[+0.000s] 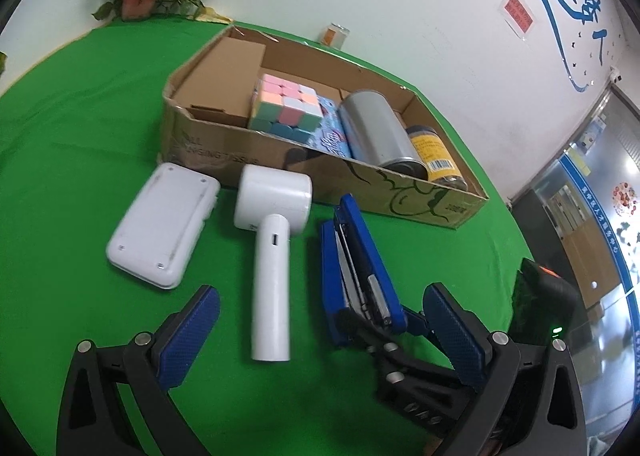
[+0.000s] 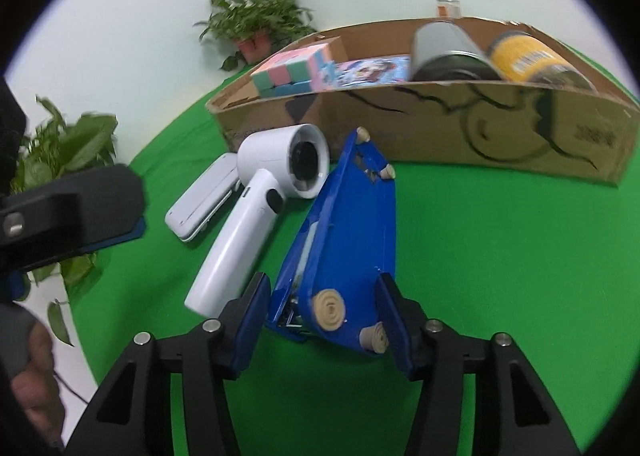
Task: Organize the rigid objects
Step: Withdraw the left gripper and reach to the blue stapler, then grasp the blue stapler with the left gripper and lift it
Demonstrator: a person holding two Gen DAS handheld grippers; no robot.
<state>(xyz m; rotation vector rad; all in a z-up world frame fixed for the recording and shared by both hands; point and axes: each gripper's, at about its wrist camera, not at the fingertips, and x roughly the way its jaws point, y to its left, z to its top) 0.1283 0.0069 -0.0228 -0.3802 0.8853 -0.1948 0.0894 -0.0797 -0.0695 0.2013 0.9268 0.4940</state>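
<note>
Inside the box (image 1: 400,183) at the far side of the green table (image 1: 80,159), four or five things already lie: a cube (image 1: 286,107), a flat printed pack (image 2: 372,69), a steel can (image 1: 376,129) and a yellow jar (image 1: 438,155). On the table near the box three things are left: the stapler (image 2: 348,240), the white trimmer (image 1: 272,240) just to its left, and a white case (image 1: 160,223) at the far left. My right gripper (image 2: 324,320) has its fingers on both sides of the stapler's near end, close to it, but I cannot tell if they already press it. My left gripper (image 1: 320,336) is spread wide and holds nothing, near the trimmer. I judge the task a little more than half done.
</note>
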